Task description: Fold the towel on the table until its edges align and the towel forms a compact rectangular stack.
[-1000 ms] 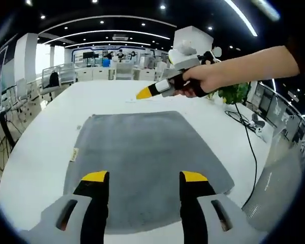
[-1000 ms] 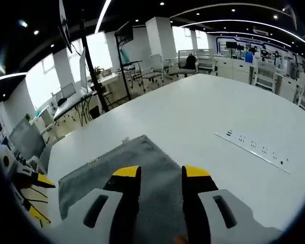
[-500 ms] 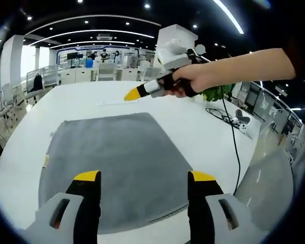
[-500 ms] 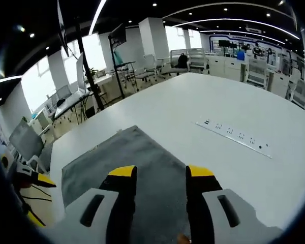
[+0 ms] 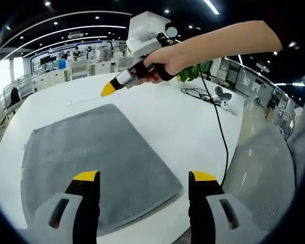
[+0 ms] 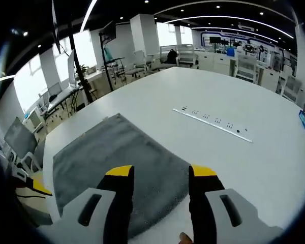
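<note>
Both our grippers, left [image 5: 142, 177] and right [image 6: 160, 170], have swung toward the towel's [image 5: 86, 152] corners, fingers released. It lies flat and unfolded on the worktop [image 6: 234, 168]; the first fold is likely next.

White bench [image 6: 203, 94] in an open-plan office.
A power strip [image 6: 213, 124] lies on it; a black cable [image 5: 213, 109] trails near a green plant [image 5: 190, 73].

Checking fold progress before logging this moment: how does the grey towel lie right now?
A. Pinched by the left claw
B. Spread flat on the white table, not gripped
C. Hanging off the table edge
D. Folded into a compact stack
B: the towel lies spread flat on the table, with both claws open above it.
</note>
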Motion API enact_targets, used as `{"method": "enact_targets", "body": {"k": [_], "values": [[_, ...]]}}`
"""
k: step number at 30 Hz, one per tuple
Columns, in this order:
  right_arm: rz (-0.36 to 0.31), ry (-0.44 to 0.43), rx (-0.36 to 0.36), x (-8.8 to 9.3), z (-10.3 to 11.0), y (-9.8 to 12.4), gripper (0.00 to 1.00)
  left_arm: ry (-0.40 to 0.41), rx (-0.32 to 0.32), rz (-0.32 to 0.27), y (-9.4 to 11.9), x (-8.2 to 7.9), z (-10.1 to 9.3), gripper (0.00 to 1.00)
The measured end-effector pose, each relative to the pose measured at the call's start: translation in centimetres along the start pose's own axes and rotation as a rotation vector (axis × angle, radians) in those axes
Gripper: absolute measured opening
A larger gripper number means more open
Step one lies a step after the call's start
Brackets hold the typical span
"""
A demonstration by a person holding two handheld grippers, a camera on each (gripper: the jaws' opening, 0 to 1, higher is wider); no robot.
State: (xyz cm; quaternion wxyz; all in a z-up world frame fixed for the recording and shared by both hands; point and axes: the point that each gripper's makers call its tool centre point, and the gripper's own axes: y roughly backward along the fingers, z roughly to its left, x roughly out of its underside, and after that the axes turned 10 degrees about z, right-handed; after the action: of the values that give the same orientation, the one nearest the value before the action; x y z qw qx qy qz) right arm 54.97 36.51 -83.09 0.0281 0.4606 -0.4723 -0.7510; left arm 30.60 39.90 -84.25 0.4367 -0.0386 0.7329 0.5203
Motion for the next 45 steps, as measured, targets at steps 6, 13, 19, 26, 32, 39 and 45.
{"method": "enact_targets", "body": {"k": [6, 13, 19, 26, 32, 39, 45], "values": [[0.011, -0.033, 0.008, 1.7, -1.8, -0.3, 0.41, -0.060, 0.059, 0.045, -1.3, 0.5, -1.9, 0.69], [0.017, -0.080, 0.014, 3.3, -2.9, -0.6, 0.38, -0.066, 0.108, 0.051, -2.3, 1.3, -3.2, 0.59], [0.021, -0.135, 0.013, 4.0, -3.9, -1.3, 0.36, -0.088, 0.118, 0.073, -2.7, 2.2, -3.7, 0.51], [0.031, -0.142, 0.016, 4.1, -4.9, -2.5, 0.32, -0.135, 0.174, 0.093, -3.4, 2.8, -5.2, 0.34], [0.043, -0.143, 0.014, 3.9, -5.4, -3.8, 0.30, -0.184, 0.213, 0.100, -4.1, 2.5, -6.3, 0.26], [0.047, -0.156, 0.012, 3.7, -5.4, -5.0, 0.27, -0.204, 0.199, 0.127, -4.9, 2.9, -6.1, 0.22], [0.028, -0.212, 0.036, 3.8, -6.2, -5.4, 0.19, -0.226, 0.220, 0.154, -5.4, 3.8, -6.4, 0.20]]}}
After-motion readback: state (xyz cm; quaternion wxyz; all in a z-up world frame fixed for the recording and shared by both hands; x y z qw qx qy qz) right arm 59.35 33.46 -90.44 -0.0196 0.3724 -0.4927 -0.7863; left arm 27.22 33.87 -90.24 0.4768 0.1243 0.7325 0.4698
